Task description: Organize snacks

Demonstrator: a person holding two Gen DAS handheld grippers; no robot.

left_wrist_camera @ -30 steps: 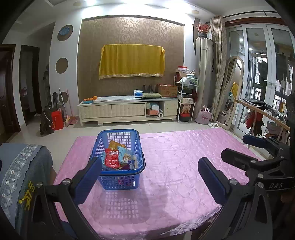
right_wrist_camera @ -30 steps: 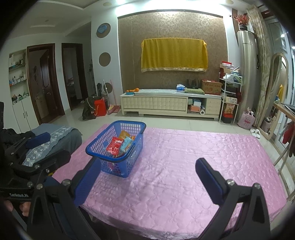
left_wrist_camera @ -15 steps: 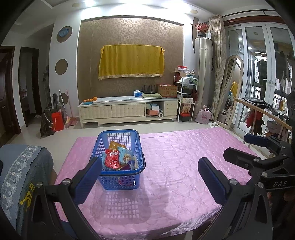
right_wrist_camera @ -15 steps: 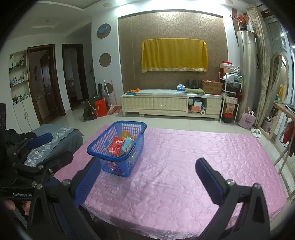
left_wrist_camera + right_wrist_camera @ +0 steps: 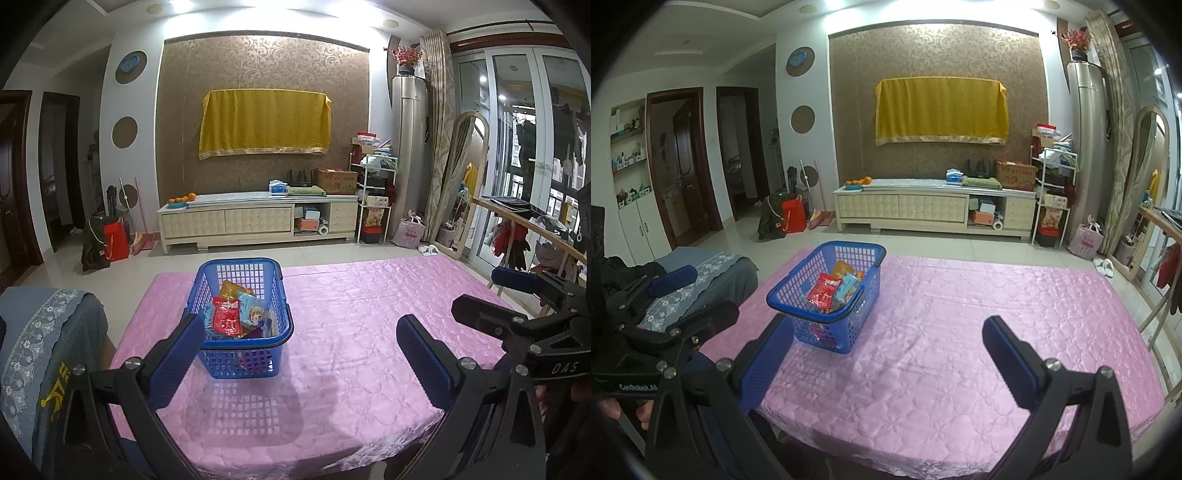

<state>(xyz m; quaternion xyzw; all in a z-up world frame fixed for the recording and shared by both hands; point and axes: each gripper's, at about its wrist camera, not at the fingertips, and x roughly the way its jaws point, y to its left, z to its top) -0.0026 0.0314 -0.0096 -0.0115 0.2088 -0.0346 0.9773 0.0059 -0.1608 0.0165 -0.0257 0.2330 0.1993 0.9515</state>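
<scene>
While the left gripper [image 5: 299,347] and the right gripper [image 5: 886,350] both hang over the near edge of the pink table [image 5: 369,314] with fingers wide apart and holding nothing, the blue basket [image 5: 242,354] of snack packs [image 5: 231,319] sits farther back, toward the left.

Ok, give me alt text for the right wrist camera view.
A blue basket of snack packets stands on a pink quilted table, ahead and left of the open, empty right tool. The left tool shows at the left edge, with a living room behind.
</scene>
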